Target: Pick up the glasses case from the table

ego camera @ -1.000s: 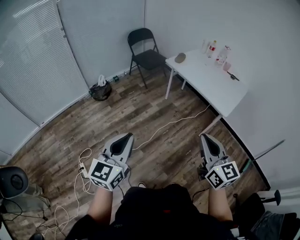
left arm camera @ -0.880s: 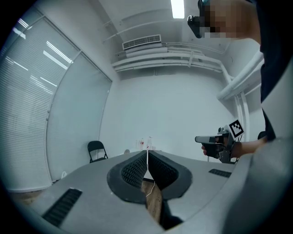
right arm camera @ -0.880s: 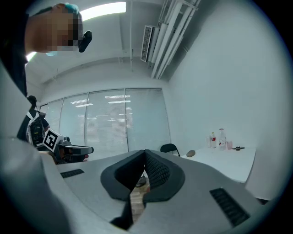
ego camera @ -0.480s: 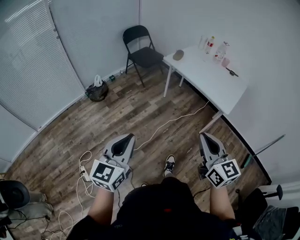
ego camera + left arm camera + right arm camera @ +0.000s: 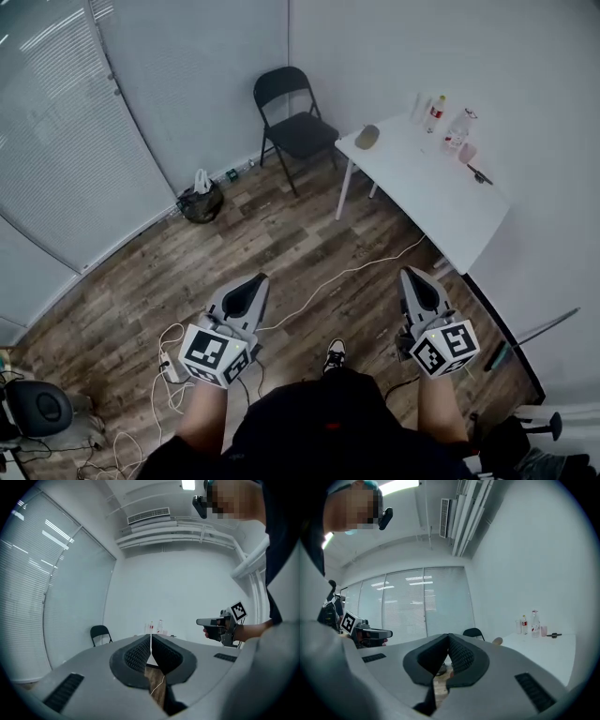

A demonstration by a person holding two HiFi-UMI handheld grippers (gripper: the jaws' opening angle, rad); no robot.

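Observation:
The glasses case [image 5: 367, 137] is a small tan oval on the near left corner of the white table [image 5: 431, 202], far ahead of both grippers. In the right gripper view the glasses case [image 5: 498, 641] shows at the table's edge. My left gripper [image 5: 260, 278] and right gripper [image 5: 410, 273] are held level over the wooden floor, side by side, well short of the table. Both are shut with nothing between the jaws, as the left gripper [image 5: 151, 637] and right gripper [image 5: 449, 635] show in their own views.
A black folding chair [image 5: 291, 112] stands left of the table. Bottles and a pink cup [image 5: 456, 131] crowd the table's far end, with a dark pen-like thing [image 5: 479, 174] beside them. A black bag [image 5: 202, 201] and a white cable [image 5: 361, 247] lie on the floor.
The person has stepped forward across the floor, a shoe now showing below. Both grippers came along level and side by side, still shut. The table sits a little nearer.

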